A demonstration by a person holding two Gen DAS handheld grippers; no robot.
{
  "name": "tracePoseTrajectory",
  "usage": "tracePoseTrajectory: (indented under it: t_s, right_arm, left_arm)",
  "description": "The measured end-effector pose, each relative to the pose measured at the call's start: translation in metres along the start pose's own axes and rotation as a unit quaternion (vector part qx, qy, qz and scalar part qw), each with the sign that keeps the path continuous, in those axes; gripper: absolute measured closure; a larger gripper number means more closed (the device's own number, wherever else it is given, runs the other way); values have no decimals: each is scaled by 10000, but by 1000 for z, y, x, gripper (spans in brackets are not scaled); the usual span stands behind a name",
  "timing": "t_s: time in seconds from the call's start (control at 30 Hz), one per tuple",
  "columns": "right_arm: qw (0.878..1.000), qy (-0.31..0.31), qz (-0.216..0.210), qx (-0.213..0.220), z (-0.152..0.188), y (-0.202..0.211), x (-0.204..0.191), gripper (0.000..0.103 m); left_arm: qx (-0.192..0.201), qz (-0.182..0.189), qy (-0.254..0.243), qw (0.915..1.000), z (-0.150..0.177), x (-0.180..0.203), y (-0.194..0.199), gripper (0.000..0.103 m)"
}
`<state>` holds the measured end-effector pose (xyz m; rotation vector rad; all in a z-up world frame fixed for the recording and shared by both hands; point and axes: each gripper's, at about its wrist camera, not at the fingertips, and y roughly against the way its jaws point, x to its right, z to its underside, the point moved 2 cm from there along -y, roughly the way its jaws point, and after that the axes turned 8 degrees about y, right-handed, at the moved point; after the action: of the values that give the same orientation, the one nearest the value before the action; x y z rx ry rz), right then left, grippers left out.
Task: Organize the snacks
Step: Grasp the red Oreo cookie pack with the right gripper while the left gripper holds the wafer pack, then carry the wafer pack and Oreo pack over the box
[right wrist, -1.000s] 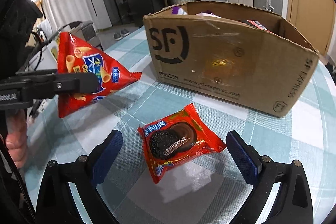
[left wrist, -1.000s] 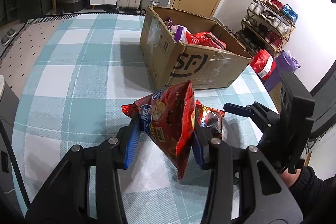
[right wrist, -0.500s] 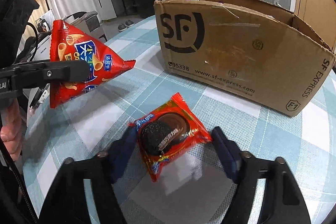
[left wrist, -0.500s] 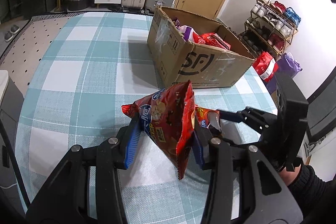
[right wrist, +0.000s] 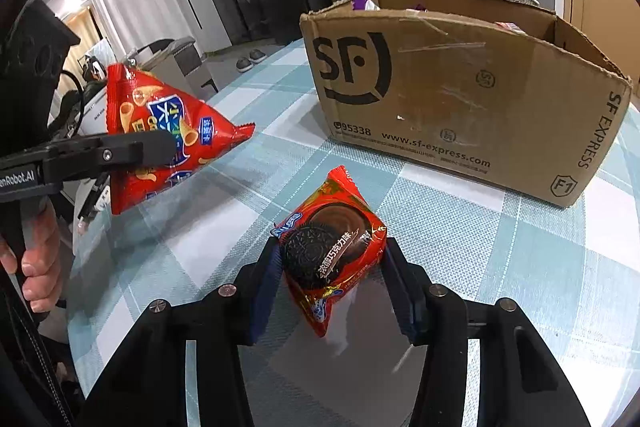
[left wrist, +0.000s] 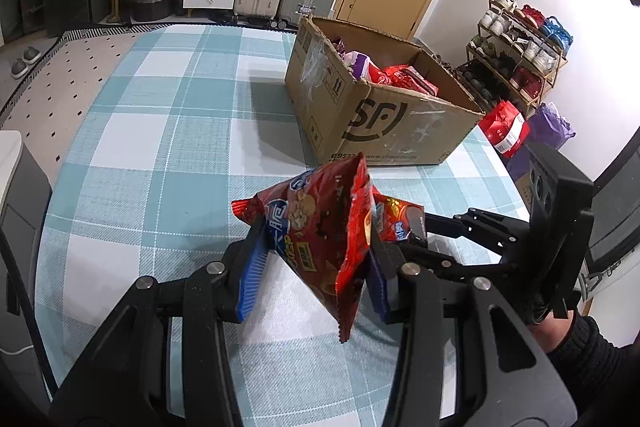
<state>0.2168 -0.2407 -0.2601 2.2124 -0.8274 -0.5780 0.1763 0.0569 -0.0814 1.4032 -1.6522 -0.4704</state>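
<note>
Snack packets (left wrist: 400, 77) in cardboard box (left wrist: 384, 125)

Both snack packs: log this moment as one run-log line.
left tool: shut on chip bag | right tool: shut on cookie pack | cardboard box: open, holds snacks | both packs outside box

Glossy foil snack bag (left wrist: 320, 227), matt corrugated cardboard box (left wrist: 380, 115), woven checked tablecloth (left wrist: 160, 131)

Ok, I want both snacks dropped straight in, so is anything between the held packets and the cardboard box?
Nothing visible on the tablecloth between them. The right gripper grips the Oreo packet, the left gripper the red crisp bag; only the SF cardboard box near wall must be cleared.
</note>
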Motion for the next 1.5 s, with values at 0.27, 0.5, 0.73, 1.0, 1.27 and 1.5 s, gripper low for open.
tracePoseTrajectory:
  t_s: [0.27,0.5,0.73,1.0,1.27,1.5]
  right_arm:
    - [9994,-180,-87,295,-2,29,-2,53]
    - [9976,-298,-138,604,-5,60,-3,53]
    - [9950,-393,-169,897,-7,89,-3,53]
    - [9916,-458,-149,1198,-14,121,1,53]
    - [9890,-509,-80,1385,-21,145,8,53]
    - [9871,-456,-4,1533,-41,160,15,53]
  left_arm:
    - [46,53,-31,10000,2,5,10,62]
    - [110,102,-101,9998,-1,14,18,62]
    - [210,164,-217,9994,-7,27,28,62]
    - [301,229,-361,9986,-19,44,38,62]
    - [322,290,-464,9980,-41,61,36,62]
    - [348,310,-533,9975,-67,75,29,62]
